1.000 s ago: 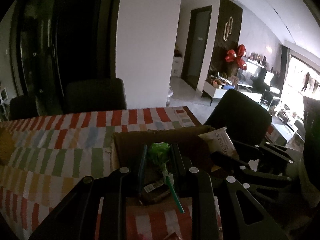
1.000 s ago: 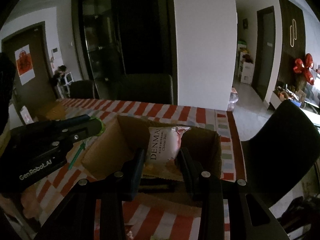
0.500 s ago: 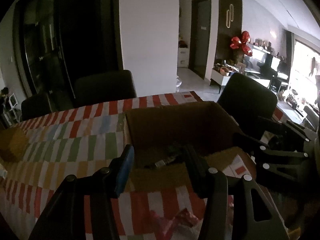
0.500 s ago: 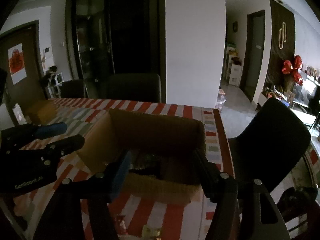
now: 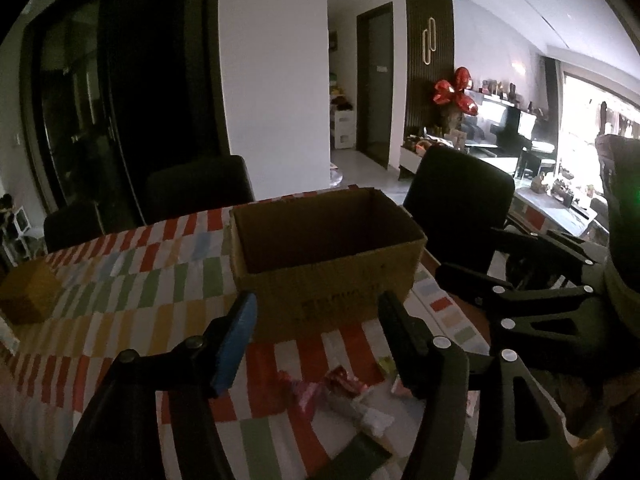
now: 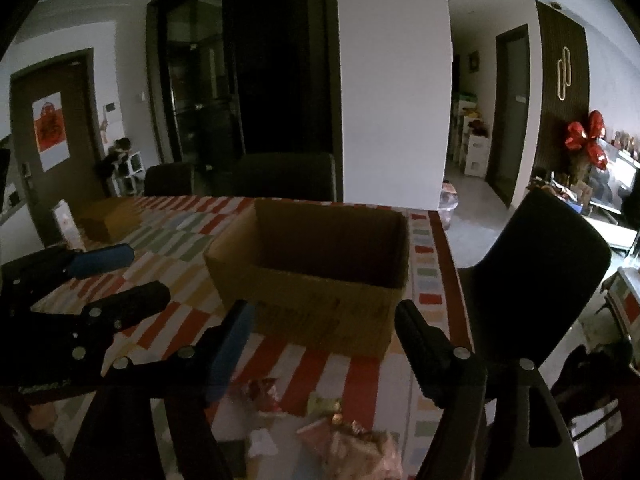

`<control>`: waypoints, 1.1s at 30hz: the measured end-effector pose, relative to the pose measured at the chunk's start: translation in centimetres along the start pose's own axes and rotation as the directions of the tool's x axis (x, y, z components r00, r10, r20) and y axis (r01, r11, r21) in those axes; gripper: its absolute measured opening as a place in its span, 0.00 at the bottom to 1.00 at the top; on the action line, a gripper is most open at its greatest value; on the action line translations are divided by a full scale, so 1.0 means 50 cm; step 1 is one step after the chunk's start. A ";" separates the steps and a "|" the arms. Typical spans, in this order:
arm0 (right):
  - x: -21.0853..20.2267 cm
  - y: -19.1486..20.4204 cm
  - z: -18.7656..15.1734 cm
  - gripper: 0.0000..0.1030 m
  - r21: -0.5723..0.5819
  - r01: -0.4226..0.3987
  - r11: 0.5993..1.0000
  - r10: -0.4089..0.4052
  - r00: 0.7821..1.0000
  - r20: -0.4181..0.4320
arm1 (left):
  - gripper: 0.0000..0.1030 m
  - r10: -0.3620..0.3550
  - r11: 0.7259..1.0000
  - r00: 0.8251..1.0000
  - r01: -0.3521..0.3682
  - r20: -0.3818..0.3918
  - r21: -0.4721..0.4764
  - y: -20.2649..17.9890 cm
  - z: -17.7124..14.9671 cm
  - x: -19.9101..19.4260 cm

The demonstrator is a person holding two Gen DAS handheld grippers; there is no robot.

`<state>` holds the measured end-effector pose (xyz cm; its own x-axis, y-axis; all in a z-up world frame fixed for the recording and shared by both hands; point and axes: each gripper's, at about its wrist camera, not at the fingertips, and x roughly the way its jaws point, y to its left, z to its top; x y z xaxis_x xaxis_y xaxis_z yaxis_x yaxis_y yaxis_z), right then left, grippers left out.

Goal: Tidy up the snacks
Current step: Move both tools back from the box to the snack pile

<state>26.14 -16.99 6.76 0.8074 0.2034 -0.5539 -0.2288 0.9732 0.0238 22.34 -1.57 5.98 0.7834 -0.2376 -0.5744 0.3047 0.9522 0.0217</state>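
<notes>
An open cardboard box [image 5: 336, 276] stands on the striped tablecloth; it also shows in the right wrist view [image 6: 320, 280]. Its inside is hidden from here. My left gripper [image 5: 316, 312] is open and empty, held back from the box's near wall. My right gripper [image 6: 324, 320] is open and empty, also in front of the box. Loose snack packets [image 5: 336, 392] lie on the cloth below the left gripper. More packets [image 6: 344, 432] lie below the right gripper. The left gripper also shows in the right wrist view [image 6: 108, 276], and the right gripper in the left wrist view [image 5: 480, 256].
A small yellow-brown box [image 5: 24, 296] sits at the table's left; it also shows in the right wrist view [image 6: 108, 216]. Dark chairs stand behind the table [image 5: 200, 188] and at its right end [image 6: 536, 256]. The table's right edge [image 6: 452, 280] is close to the cardboard box.
Both grippers let go of their snacks over the box, a green lollipop and a white packet, opened, and pulled back and down toward the near side of the table.
</notes>
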 end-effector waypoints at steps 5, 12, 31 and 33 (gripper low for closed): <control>-0.027 0.014 -0.029 0.75 -0.004 -0.004 1.000 0.004 1.000 -0.004 | 0.66 0.020 1.000 1.000 -0.020 0.018 0.020 -0.012 -0.039 -0.040; -0.054 0.035 -0.076 0.75 -0.042 0.016 0.999 -0.017 1.000 -0.014 | 0.70 0.043 0.999 0.999 -0.043 0.006 0.029 -0.026 -0.104 -0.071; -0.078 0.036 -0.242 0.75 -0.051 0.101 0.994 -0.106 0.987 -0.123 | 0.78 0.104 0.989 0.993 -0.096 -0.065 0.116 -0.085 -0.256 -0.078; -0.076 0.033 -0.261 0.75 -0.062 0.118 0.991 -0.125 0.984 -0.131 | 0.78 0.105 0.988 0.991 -0.094 -0.080 0.122 -0.088 -0.273 -0.073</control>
<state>15.60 -17.57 -1.93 0.7517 0.0646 -0.6564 -0.1654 0.9818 -0.0929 10.75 -2.26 -3.20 0.7652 -0.1205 -0.6324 0.2933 0.9397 0.1757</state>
